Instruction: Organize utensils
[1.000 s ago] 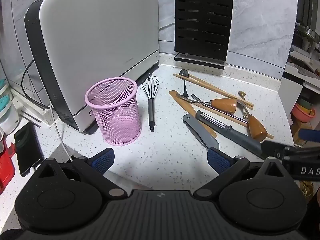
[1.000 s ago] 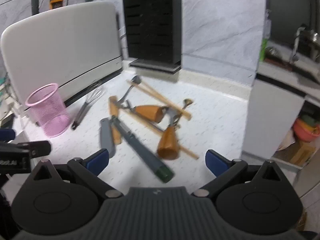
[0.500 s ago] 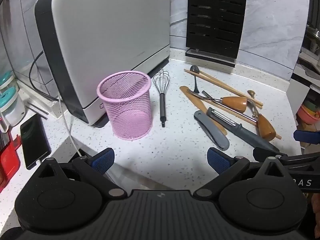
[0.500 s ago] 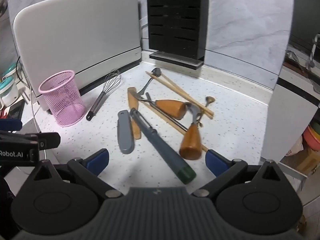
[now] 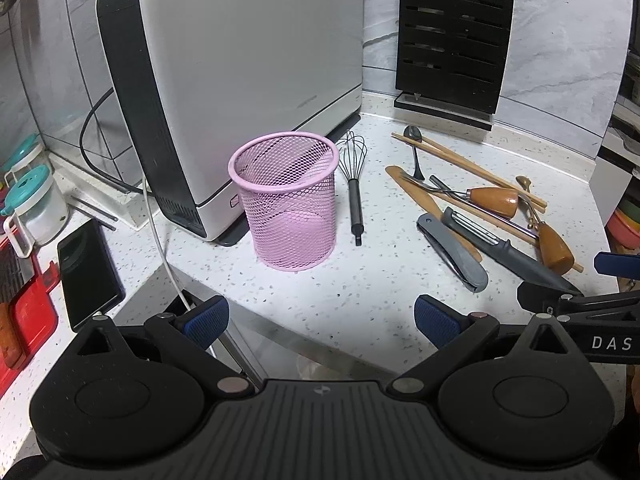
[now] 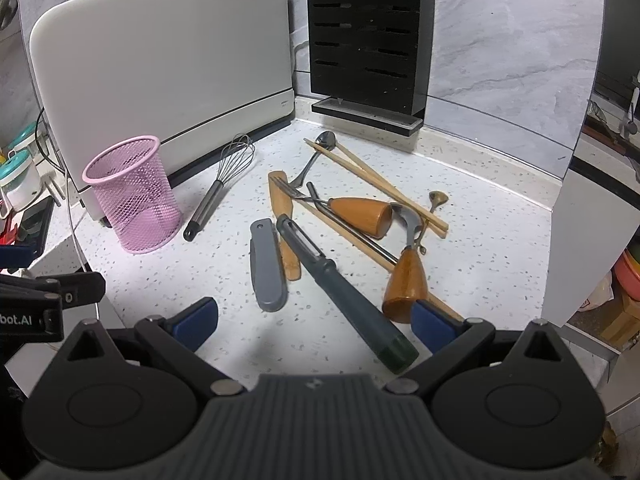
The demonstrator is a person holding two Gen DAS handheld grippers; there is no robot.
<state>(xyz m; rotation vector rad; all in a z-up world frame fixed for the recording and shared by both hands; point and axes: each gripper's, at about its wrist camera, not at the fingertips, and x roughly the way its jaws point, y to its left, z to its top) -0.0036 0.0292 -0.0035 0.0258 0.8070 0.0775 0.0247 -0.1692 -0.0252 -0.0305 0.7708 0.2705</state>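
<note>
both grippers (image 5: pixel 320 318) (image 6: pixel 314 322) wide apart (utensils (image 6: pixel 348 224) untouched).

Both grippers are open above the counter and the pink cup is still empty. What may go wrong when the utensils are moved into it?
1. The utensils lie crossed: the peeler sits over the wooden spatula and beside the chopsticks, so lifting one may drag others.
2. The pink mesh cup looks light; a long tool such as the whisk may tip it.
3. The cup stands near the counter edge and may get pushed off.
</note>
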